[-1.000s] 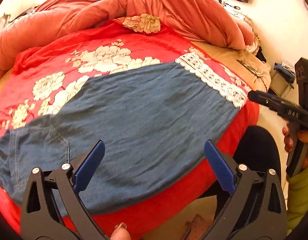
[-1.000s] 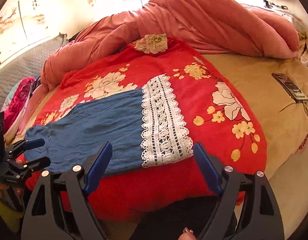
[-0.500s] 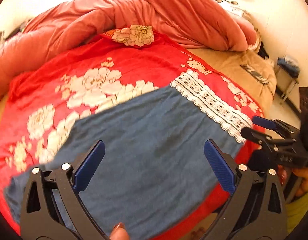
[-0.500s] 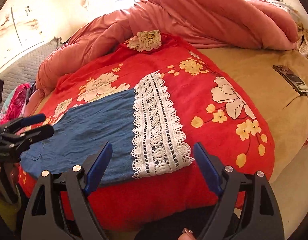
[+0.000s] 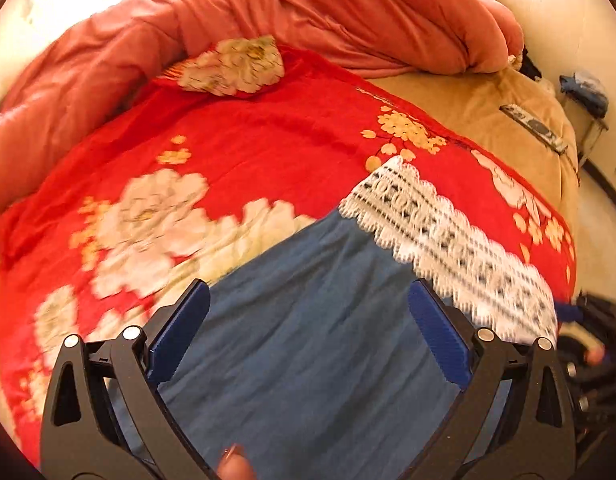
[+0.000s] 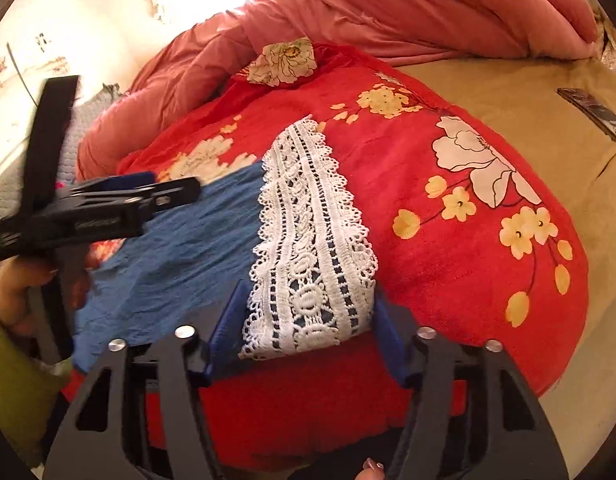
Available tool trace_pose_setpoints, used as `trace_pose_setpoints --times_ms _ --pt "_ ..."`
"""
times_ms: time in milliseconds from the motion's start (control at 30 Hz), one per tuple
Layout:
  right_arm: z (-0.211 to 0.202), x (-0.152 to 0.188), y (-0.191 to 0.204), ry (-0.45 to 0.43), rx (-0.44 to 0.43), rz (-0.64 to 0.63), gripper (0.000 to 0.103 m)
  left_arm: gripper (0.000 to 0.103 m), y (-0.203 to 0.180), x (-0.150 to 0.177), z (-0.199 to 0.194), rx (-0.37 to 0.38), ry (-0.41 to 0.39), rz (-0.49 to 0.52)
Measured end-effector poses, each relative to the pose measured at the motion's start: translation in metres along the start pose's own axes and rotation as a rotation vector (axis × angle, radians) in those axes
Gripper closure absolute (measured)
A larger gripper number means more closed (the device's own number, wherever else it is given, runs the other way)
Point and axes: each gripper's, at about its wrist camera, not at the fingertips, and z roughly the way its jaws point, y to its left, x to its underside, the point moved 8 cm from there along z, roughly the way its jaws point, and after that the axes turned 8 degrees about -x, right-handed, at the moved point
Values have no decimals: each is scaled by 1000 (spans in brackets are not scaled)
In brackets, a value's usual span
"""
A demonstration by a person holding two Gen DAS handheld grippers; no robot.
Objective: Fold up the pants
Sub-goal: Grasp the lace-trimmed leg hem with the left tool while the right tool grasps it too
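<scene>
We record a bed (image 6: 520,92) with a tan sheet, its far side heaped with a salmon-pink comforter (image 5: 348,12). A red floral blanket (image 5: 247,148) covers the near part of the bed, one corner turned back to show a pale flowered underside.

On that blanket lie the pants (image 5: 308,340), blue denim-coloured fabric laid flat and lengthwise along the near edge of the bed. Their leg ends in a broad white lace hem (image 6: 308,248), which rests toward the right side of the blanket.

The right gripper (image 6: 303,336) sits at the near end of the lace hem. Its blue fingers (image 6: 223,332) stand on either side of the hem with a gap between them that the lace fills; we judge them open around it, not clamped.

The left gripper (image 5: 308,336) hangs over the blue fabric, fingers (image 5: 179,332) spread wide and holding nothing. From the right wrist view it appears side-on above the pants, held by a hand (image 6: 15,288) in a green sleeve.

A dark flat remote-like device (image 6: 596,114) lies on the tan sheet, well apart from the pants.
</scene>
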Motion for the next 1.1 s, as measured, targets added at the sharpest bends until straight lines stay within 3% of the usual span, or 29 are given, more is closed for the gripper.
trace_pose_setpoints --times_ms 100,267,400,533,700,867,1033,1100 --pt "-2 -3 6 -23 -45 -6 54 10 -10 -14 22 63 16 5" --pt "7 -5 -1 -17 -88 66 54 21 -21 -31 53 180 42 16" --pt "9 -5 -1 -25 -133 100 54 29 -30 -33 66 323 73 11" --pt "15 -7 6 -21 -184 95 54 30 -41 -33 72 419 91 18" --pt "21 -9 7 -18 -202 109 64 30 -55 -36 80 450 109 43" --pt "21 -11 5 -31 -208 126 70 41 -57 -39 81 479 108 -6" --pt "18 -12 6 -45 -238 131 73 72 -49 -38 79 498 118 -57" --pt "18 -13 7 -50 -239 124 73 76 -49 -37 76 484 114 -39"
